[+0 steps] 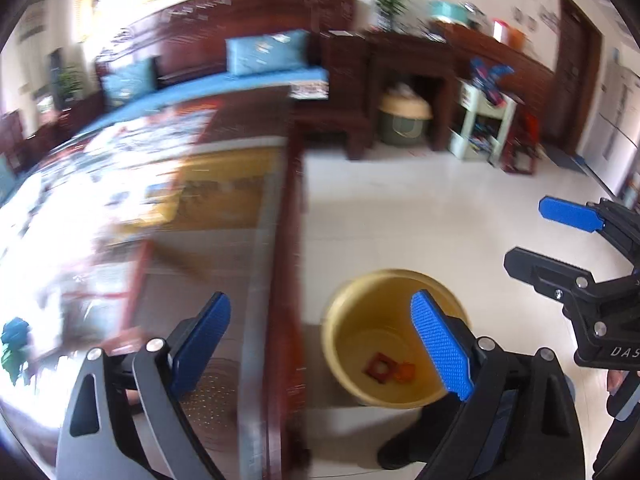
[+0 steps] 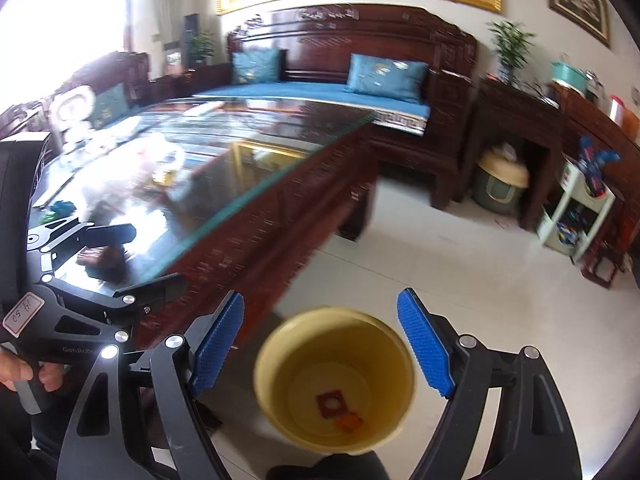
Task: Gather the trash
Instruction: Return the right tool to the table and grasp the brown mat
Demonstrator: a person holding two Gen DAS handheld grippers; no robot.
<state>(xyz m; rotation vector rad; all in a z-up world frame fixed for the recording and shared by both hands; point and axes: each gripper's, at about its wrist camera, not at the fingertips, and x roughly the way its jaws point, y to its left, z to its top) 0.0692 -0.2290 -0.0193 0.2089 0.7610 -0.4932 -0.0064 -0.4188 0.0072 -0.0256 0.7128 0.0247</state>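
Yellow bucket [image 2: 334, 380] stands upright on the pale tile floor [image 2: 460, 280], mouth up, just beside the dark wooden coffee table [image 2: 260, 236]. Down at its bottom lie a red square wrapper [image 2: 331, 403] with a round hole, flat, and touching it an orange scrap [image 2: 349, 423]. Right gripper [image 2: 320, 344] hangs over the bucket, jaws spread wide, nothing between the blue pads. Left gripper [image 1: 320, 344] straddles the table edge and bucket rim, jaws equally wide, empty too.
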